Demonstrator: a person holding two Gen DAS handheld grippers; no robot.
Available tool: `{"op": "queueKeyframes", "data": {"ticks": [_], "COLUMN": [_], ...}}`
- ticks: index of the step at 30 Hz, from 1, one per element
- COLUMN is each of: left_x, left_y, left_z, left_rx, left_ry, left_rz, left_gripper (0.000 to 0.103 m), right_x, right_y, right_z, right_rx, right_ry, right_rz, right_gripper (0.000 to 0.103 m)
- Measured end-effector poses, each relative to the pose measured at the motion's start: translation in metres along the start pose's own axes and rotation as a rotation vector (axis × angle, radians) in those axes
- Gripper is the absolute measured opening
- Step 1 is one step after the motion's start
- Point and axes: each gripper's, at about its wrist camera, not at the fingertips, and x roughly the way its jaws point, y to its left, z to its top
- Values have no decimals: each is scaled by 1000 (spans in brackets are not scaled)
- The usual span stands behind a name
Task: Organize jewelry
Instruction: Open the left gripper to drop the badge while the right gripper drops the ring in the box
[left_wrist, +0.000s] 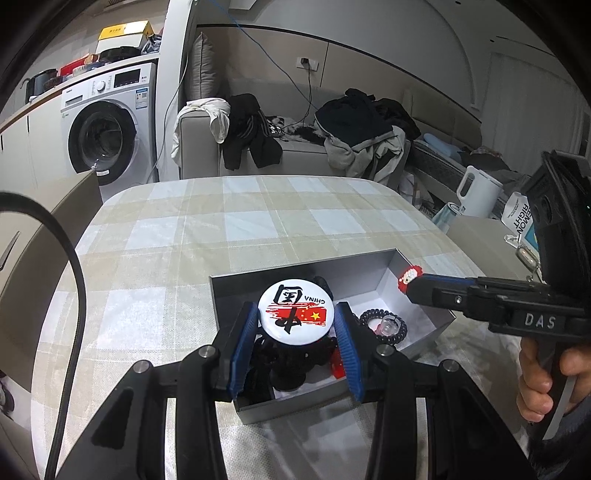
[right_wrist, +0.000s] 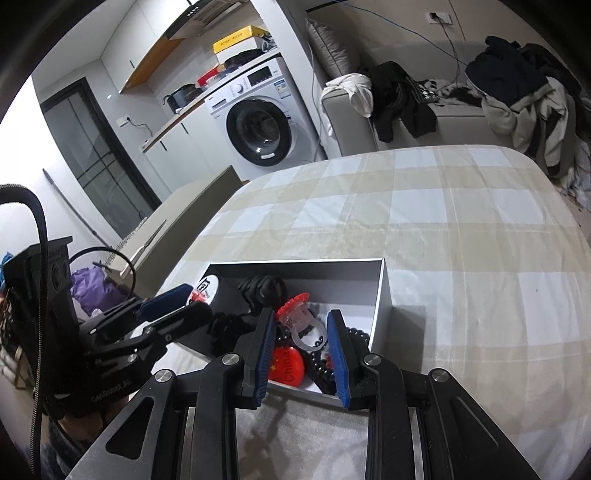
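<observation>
A grey open box sits on the checked tablecloth and also shows in the right wrist view. My left gripper is shut on a round white China badge, held just above the box's near left end. My right gripper is shut on a clear plastic ring with a red toothed top, held over the box; in the left wrist view the ring shows at that gripper's tip. In the box lie a black coil hair tie, black hair ties, a red China heart badge and dark beads.
The table has a beige and blue checked cloth. A washing machine and a sofa with clothes stand behind it. A white kettle and a book are on a side surface at the right.
</observation>
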Motion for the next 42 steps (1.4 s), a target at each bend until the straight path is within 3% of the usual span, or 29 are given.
{"op": "queueKeyframes", "data": {"ticks": [34, 36, 39, 41, 42], "left_x": [8, 7, 2, -4, -7], "left_y": [-3, -4, -4, -4, -5], "left_z": [3, 2, 2, 0, -1], "left_rx": [-9, -8, -12, -12, -16], "left_ry": [11, 10, 5, -8, -13], "left_rz": [-17, -21, -48, -56, -58], "left_gripper": [37, 37, 38, 51, 65], "right_x": [1, -3, -9, -14, -16], "right_y": [-1, 0, 0, -1, -2], "right_z": [5, 4, 5, 4, 4], "right_rx": [1, -5, -3, 1, 3], "right_ry": [3, -9, -23, -36, -41], "right_rz": [-17, -18, -9, -17, -25], "right_gripper": [30, 33, 52, 59, 64]}}
